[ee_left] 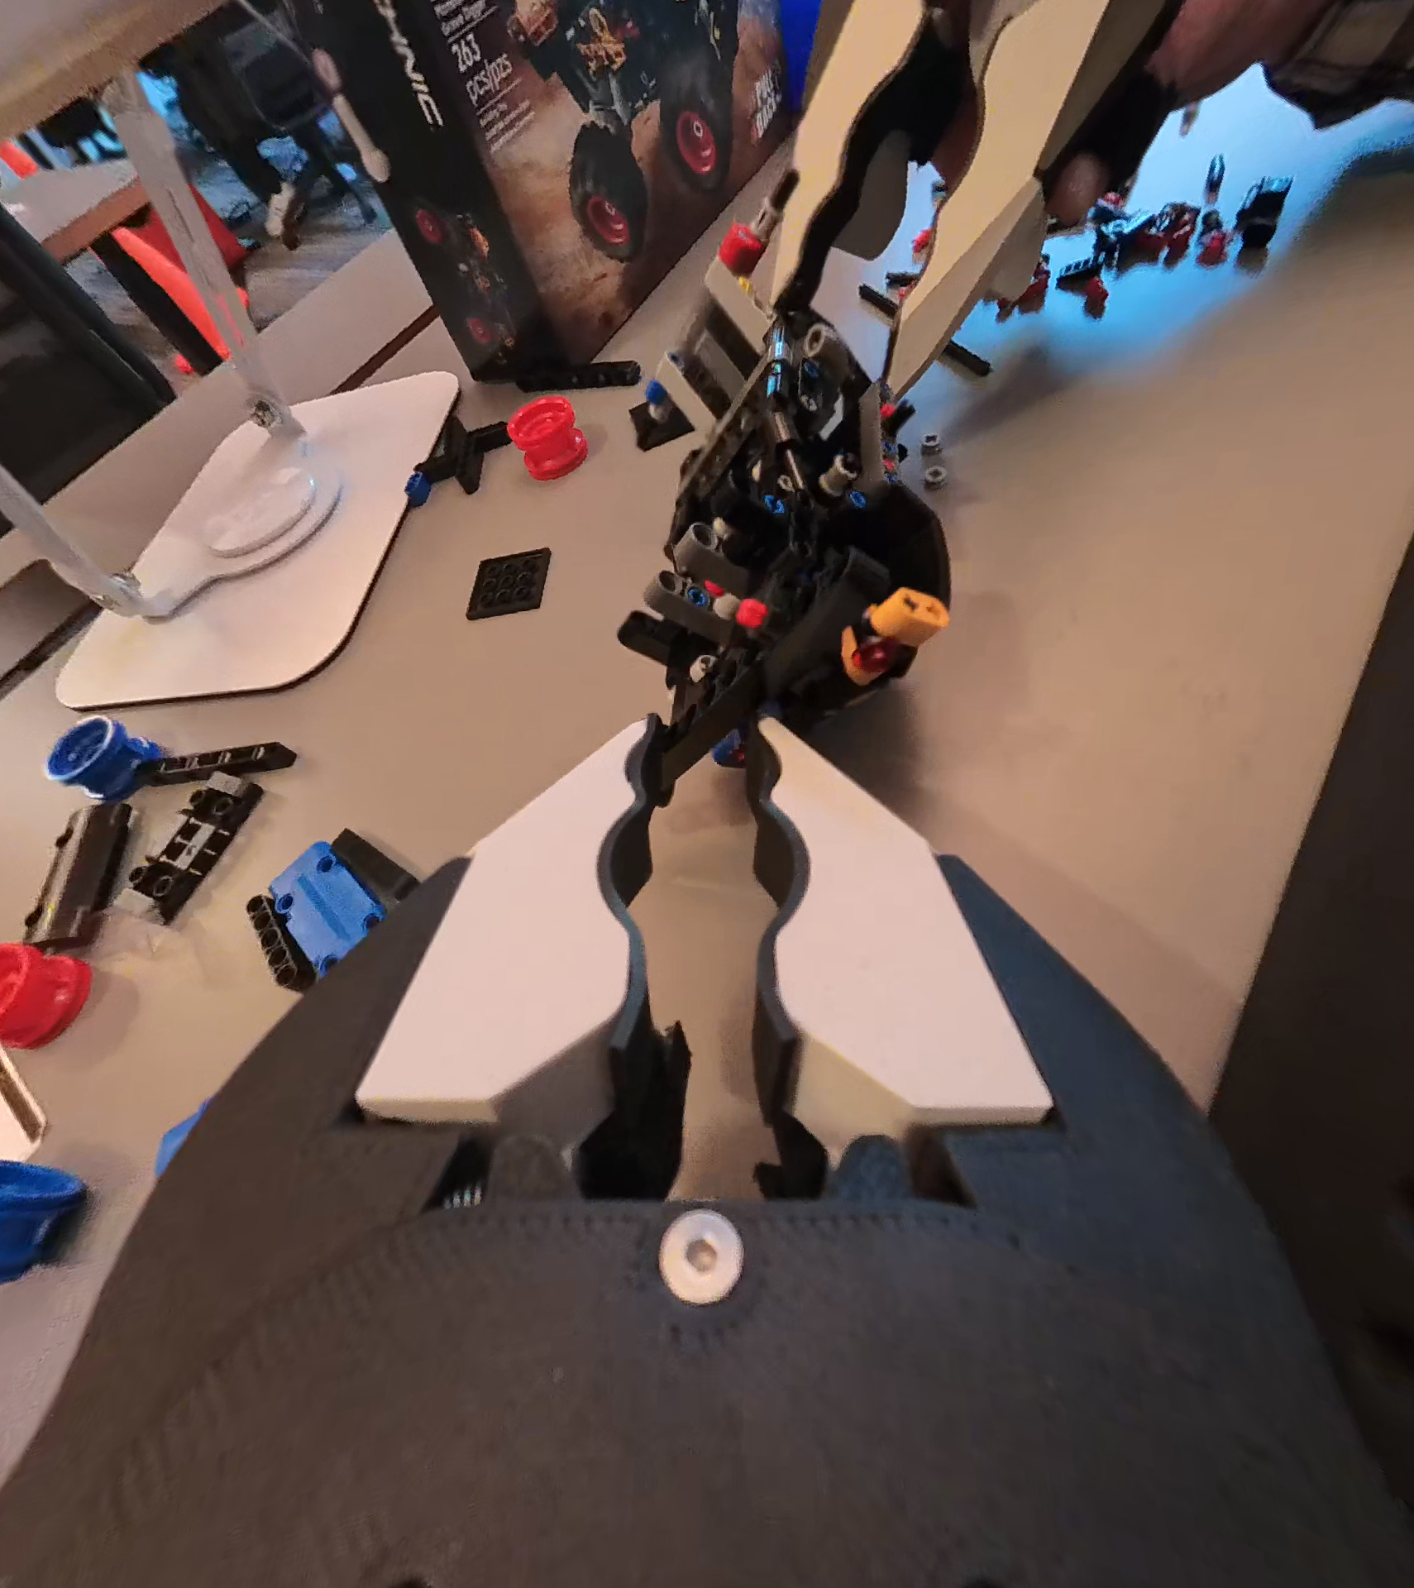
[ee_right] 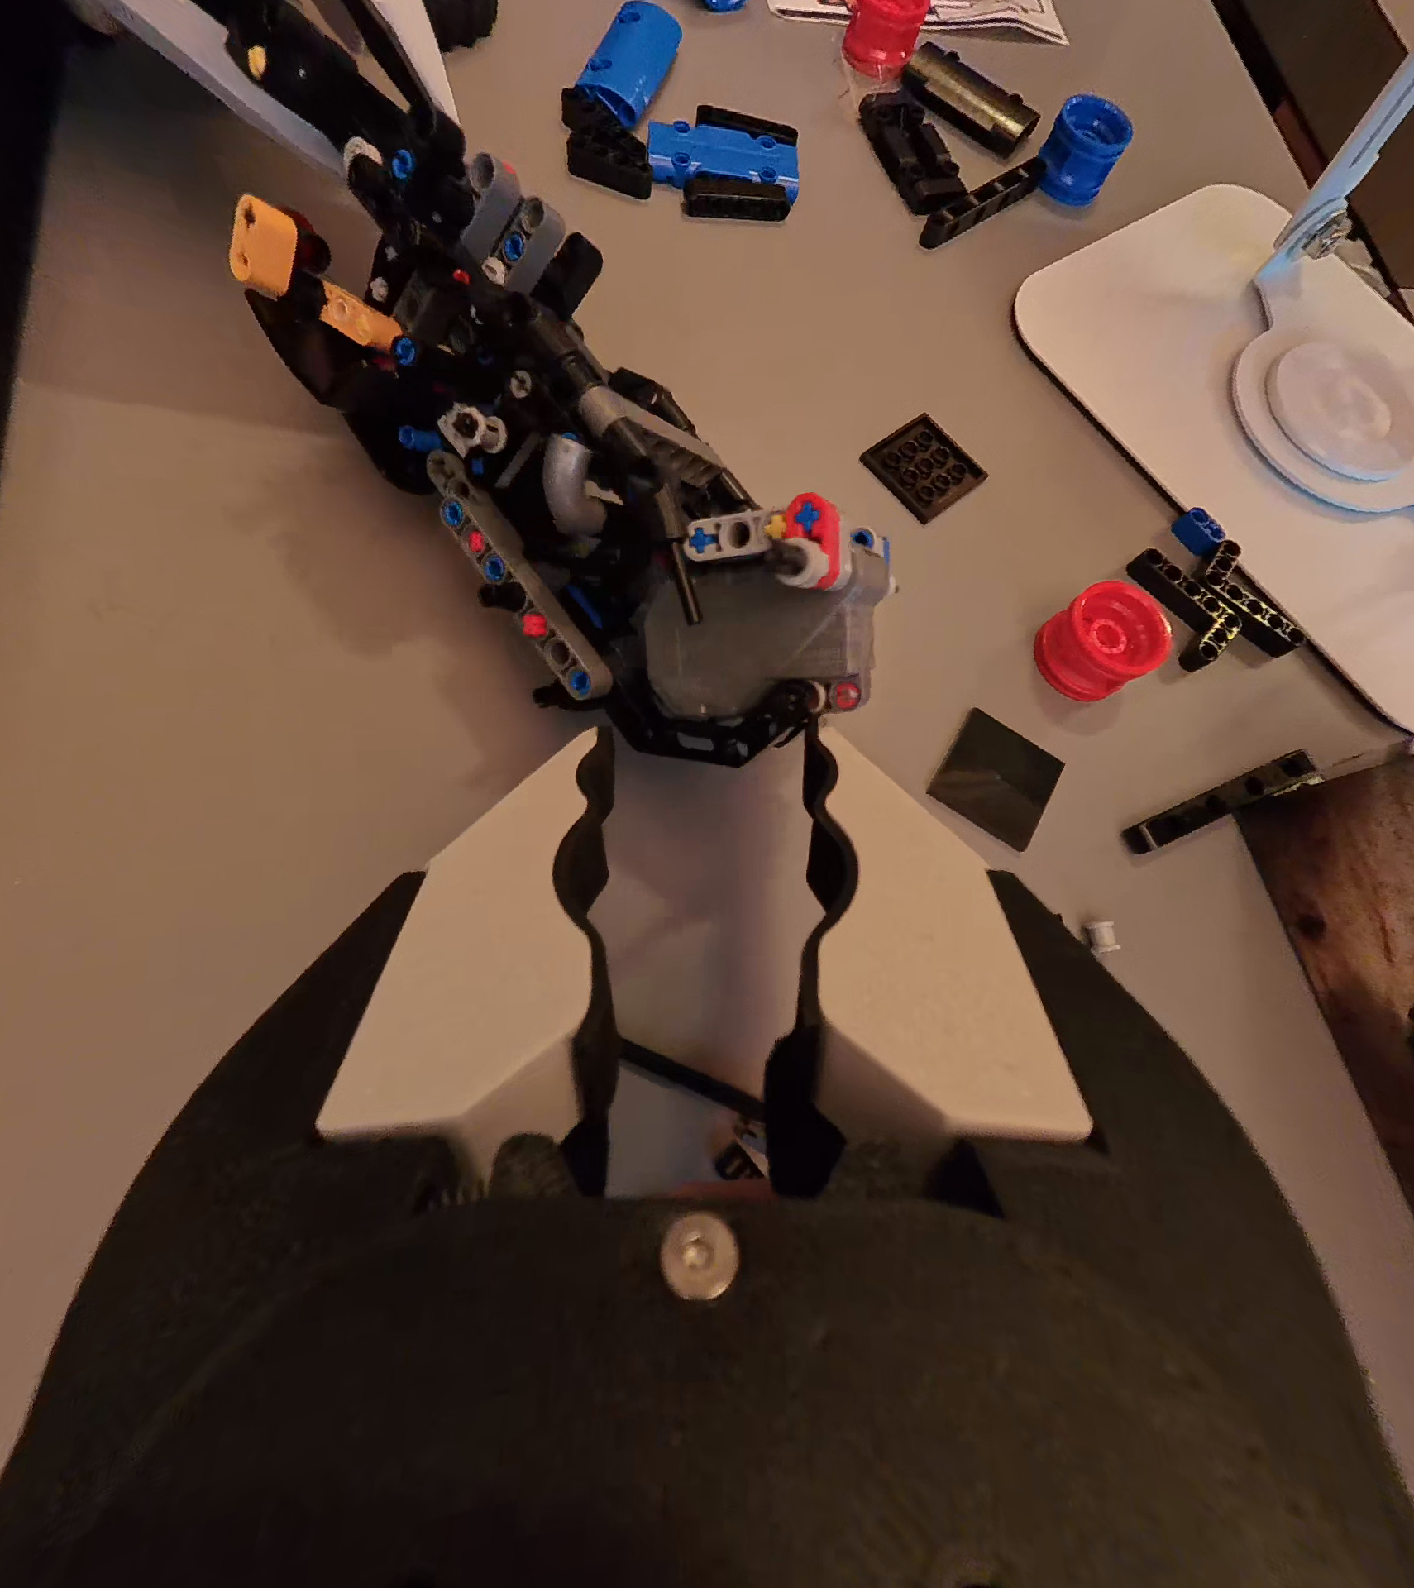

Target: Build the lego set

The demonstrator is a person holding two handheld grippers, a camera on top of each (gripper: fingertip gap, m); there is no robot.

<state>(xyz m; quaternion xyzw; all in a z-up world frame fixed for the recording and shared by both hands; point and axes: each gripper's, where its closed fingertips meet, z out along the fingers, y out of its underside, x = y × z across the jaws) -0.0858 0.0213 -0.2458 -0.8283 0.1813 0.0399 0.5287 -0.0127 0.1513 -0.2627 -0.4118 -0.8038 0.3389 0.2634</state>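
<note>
A half-built Lego Technic chassis [ee_left: 781, 533], black and grey with blue and red pins and an orange piece [ee_left: 897, 632], is held between both grippers over the grey table [ee_left: 1073, 687]. My left gripper [ee_left: 703, 743] is shut on a black beam at the chassis's near end. In the left wrist view my right gripper [ee_left: 837, 331] grips the far end. In the right wrist view my right gripper [ee_right: 708, 739] is shut on the black frame end of the chassis [ee_right: 566, 447]. The left gripper's fingers [ee_right: 429, 51] show at the top left there.
Loose parts lie left of the chassis: red wheel hubs [ee_left: 547, 436] [ee_left: 12, 992], a blue hub [ee_left: 98, 758], a blue panel [ee_left: 325, 898], a black plate [ee_left: 508, 583], black beams. The set's box [ee_left: 566, 172] and a white stand base [ee_left: 257, 550] stand behind. More small pieces [ee_left: 1159, 232] lie far right. The tips of one gripper are about 15 centimeters away from the tips of the other. The black plate [ee_left: 508, 583] lies around 12 centimeters away from my right fingertips. Seen from the right wrist view [ee_right: 914, 449] as well.
</note>
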